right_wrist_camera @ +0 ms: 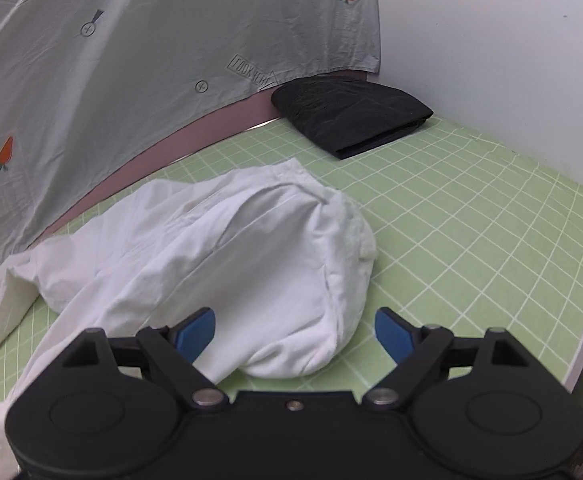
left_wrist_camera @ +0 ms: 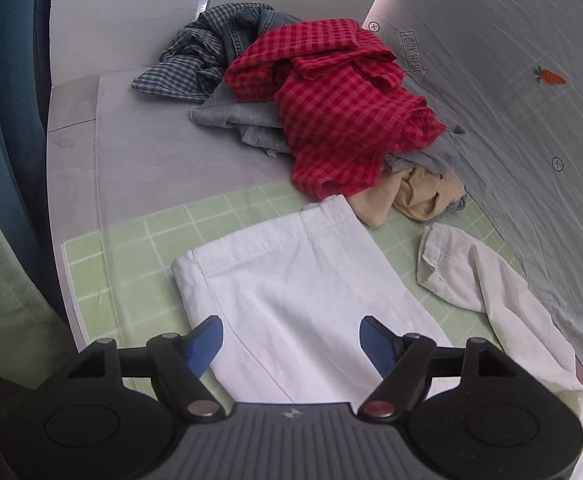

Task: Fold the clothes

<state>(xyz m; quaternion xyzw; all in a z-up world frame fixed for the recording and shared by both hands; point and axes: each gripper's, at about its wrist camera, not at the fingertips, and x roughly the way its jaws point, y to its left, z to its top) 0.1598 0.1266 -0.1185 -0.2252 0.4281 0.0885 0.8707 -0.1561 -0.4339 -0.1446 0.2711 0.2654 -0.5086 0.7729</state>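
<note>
A white shirt (left_wrist_camera: 303, 280) lies on the green checked mat (left_wrist_camera: 131, 248), its body spread flat and one sleeve (left_wrist_camera: 475, 272) stretched out to the right. My left gripper (left_wrist_camera: 291, 340) is open and empty, hovering over the shirt's near part. In the right wrist view the same white shirt (right_wrist_camera: 251, 248) is bunched into a rounded hump on the mat (right_wrist_camera: 471, 240). My right gripper (right_wrist_camera: 294, 332) is open and empty, just above the hump's near edge.
A pile of unfolded clothes sits at the back: a red checked garment (left_wrist_camera: 343, 100), a blue plaid shirt (left_wrist_camera: 195, 56), grey (left_wrist_camera: 243, 116) and beige (left_wrist_camera: 419, 196) pieces. A folded black garment (right_wrist_camera: 351, 116) lies at the mat's far corner. A grey printed sheet (right_wrist_camera: 131, 60) hangs along the wall.
</note>
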